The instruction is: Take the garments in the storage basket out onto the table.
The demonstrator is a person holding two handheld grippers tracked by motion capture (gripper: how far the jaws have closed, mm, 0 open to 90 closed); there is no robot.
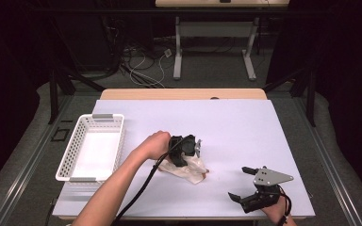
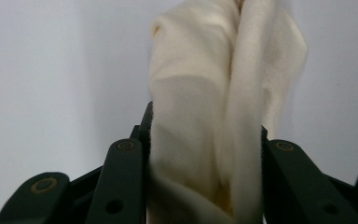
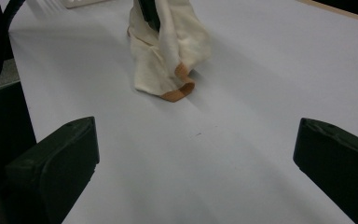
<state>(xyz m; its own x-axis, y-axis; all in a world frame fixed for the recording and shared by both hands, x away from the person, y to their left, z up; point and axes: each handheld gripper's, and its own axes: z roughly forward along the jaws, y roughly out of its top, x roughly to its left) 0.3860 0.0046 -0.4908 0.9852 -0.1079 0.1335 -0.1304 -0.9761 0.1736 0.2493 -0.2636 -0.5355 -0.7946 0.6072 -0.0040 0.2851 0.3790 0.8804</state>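
A cream sock (image 1: 192, 170) with orange toe and heel lies bunched near the middle of the white table top. My left gripper (image 1: 182, 161) points down onto it from above, shut on its upper folds. In the left gripper view the sock (image 2: 214, 70) is pinched between the two black jaws of the left gripper (image 2: 205, 128). The right gripper view has the sock (image 3: 168, 60) hanging from a black jaw, its orange end resting on the table. My right gripper (image 1: 238, 182) rests near the front right edge, open and with nothing between its fingers (image 3: 56, 163).
A white slotted basket (image 1: 68, 153) stands at the left side of the table. The left gripper's black cable (image 1: 141, 188) trails toward the front edge along the person's forearm. The white sheet (image 1: 245, 127) ends at a wooden rim at the back.
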